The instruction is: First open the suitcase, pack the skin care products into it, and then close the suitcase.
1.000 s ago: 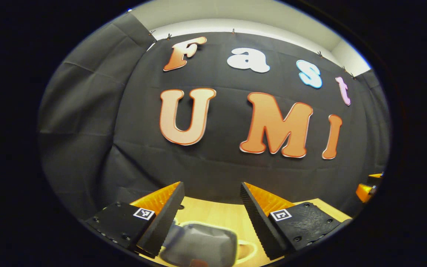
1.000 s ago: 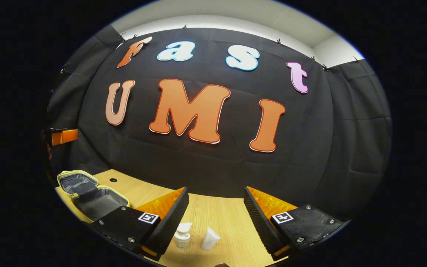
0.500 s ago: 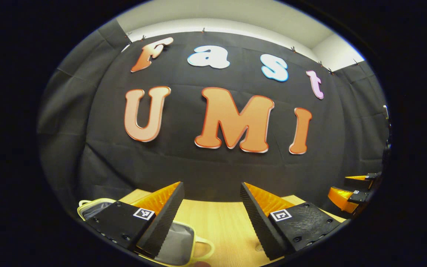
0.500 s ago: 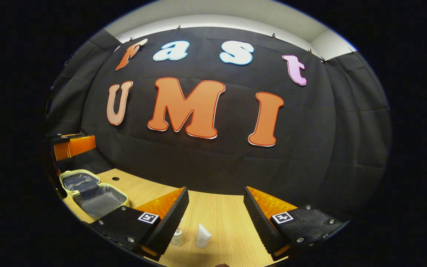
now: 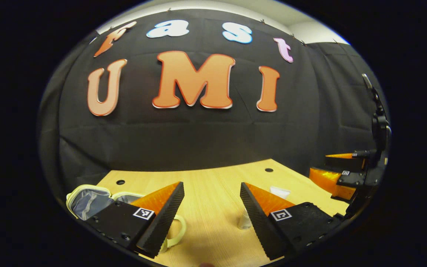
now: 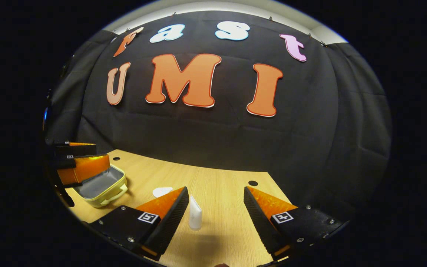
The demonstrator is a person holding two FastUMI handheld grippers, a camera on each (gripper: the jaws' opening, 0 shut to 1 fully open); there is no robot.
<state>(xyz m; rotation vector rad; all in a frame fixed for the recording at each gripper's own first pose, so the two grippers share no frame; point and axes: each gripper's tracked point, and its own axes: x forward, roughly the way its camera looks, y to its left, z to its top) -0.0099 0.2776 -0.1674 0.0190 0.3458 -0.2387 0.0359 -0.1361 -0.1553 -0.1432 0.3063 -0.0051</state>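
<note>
A light wooden tabletop (image 5: 213, 193) with a fine straight grain runs back to the black cloth wall (image 5: 198, 137) of the booth, which hangs in soft folds and creases. Small dark round holes (image 5: 120, 182) sit in the tabletop near its far edge, one of them (image 6: 252, 183) close to the cloth. Above the cloth runs a pale strip of plain wall (image 6: 213, 6).

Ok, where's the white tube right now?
In the right gripper view the white tube stands upright on the wooden table, between the right gripper's open fingers, nearer its left one, right of the open suitcase.
</note>
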